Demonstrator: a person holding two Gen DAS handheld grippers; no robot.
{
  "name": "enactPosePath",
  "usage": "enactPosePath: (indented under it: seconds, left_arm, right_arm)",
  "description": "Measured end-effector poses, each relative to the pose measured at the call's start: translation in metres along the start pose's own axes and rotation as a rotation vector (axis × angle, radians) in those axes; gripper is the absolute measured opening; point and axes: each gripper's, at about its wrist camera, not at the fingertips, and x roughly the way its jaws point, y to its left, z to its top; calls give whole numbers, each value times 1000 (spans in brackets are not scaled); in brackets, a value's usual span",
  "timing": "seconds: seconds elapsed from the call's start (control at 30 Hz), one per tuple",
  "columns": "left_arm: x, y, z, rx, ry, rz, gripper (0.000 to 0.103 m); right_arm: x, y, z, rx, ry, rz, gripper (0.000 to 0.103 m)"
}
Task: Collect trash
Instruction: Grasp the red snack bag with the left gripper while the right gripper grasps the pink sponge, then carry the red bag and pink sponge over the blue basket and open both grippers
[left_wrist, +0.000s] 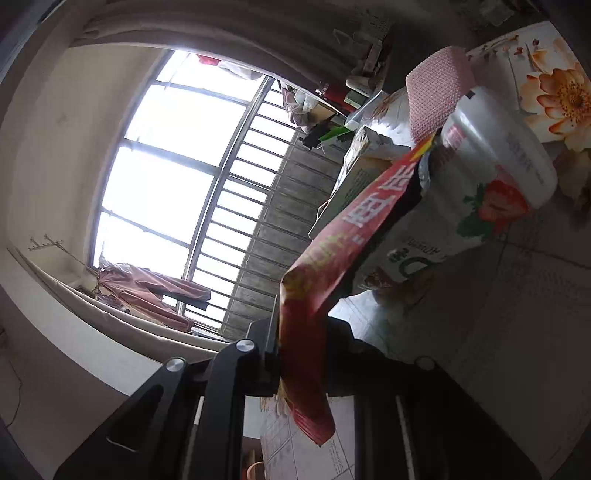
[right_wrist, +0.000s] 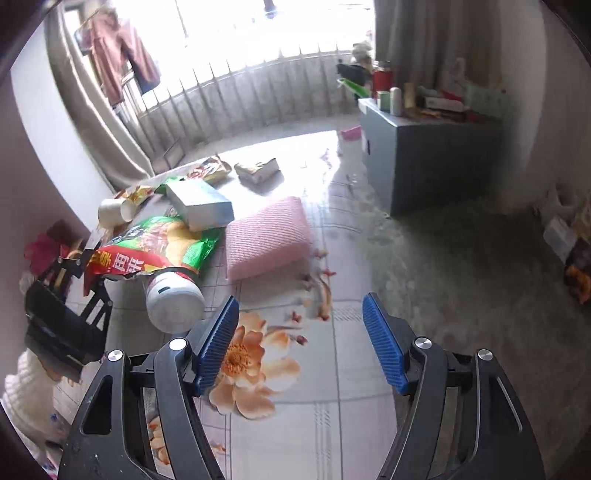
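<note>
My left gripper (left_wrist: 301, 354) is shut on the edge of a red snack bag (left_wrist: 343, 240), lifted off the mat. In the right wrist view the same red-and-green bag (right_wrist: 155, 243) hangs from the left gripper (right_wrist: 88, 273), and a white bottle (right_wrist: 173, 299) pokes out of its torn mouth. That bottle shows in the left wrist view (left_wrist: 498, 147) too. My right gripper (right_wrist: 299, 332) is open and empty over the floral mat (right_wrist: 332, 369), to the right of the bottle. A paper cup (right_wrist: 112, 212), a grey box (right_wrist: 201, 203) and more wrappers (right_wrist: 210, 171) lie beyond.
A pink cushion (right_wrist: 267, 236) lies in the middle of the mat. A grey cabinet (right_wrist: 424, 162) with bottles on top stands at the right. A railing and window (right_wrist: 258, 85) close the far side. Bags (right_wrist: 576, 258) lie at the far right edge.
</note>
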Motion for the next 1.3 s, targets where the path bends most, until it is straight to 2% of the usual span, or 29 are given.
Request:
enactPosePath:
  seconds: [0.1, 0.27, 0.37, 0.43, 0.53, 0.67, 0.73, 0.8, 0.83, 0.93, 0.97, 1.0, 1.03, 1.07, 1.13, 1.2, 1.3]
  left_arm:
    - [-17, 28, -9, -96, 25, -69, 15]
    - [-38, 83, -30, -330, 99, -204, 15]
    - [-39, 115, -45, -528, 147, -302, 15]
    - [-38, 129, -49, -613, 153, -320, 15]
    - [-40, 144, -53, -675, 129, -291, 15]
    - [-34, 149, -56, -738, 136, -320, 15]
    - [-33, 148, -58, -747, 140, -322, 15]
    - [-35, 148, -58, -745, 139, -317, 15]
    - [-37, 149, -58, -743, 139, -317, 15]
    - [-42, 150, -60, -748, 137, -315, 15]
    - [-43, 151, -61, -749, 139, -309, 15]
    - [-44, 153, -62, -751, 138, -305, 15]
    - [-44, 156, -61, -756, 140, -305, 15]
    - [-46, 157, -61, -765, 141, -312, 15]
    - [-52, 159, -60, -772, 126, -320, 15]
    - [-65, 162, -54, -764, 104, -317, 15]
    - [-89, 168, -38, -782, 50, -384, 15]
  right_arm:
    - [23, 13, 14, -78, 5, 39, 83]
    - [72, 31, 38, -224, 70, -5, 89]
    - [97, 34, 51, -238, 98, -15, 89]
    - [110, 31, 57, -195, 137, 15, 89]
    - [123, 26, 66, -116, 179, 58, 89]
    - [145, 41, 64, -194, 268, 56, 95]
    - [149, 52, 62, -229, 272, 48, 95]
    - [155, 66, 54, -317, 279, -26, 96]
    - [152, 70, 51, -337, 251, -12, 96]
    - [146, 73, 45, -333, 240, 19, 96]
    - [142, 71, 45, -312, 219, 23, 88]
    - [135, 67, 46, -285, 189, 26, 63]
    - [130, 62, 47, -248, 182, 34, 48]
    - [126, 56, 49, -199, 188, 41, 29]
    - [111, 38, 49, -86, 160, 73, 29]
    - [86, 23, 42, -38, 111, 63, 28]
    - [25, 1, 19, 6, 17, 81, 28]
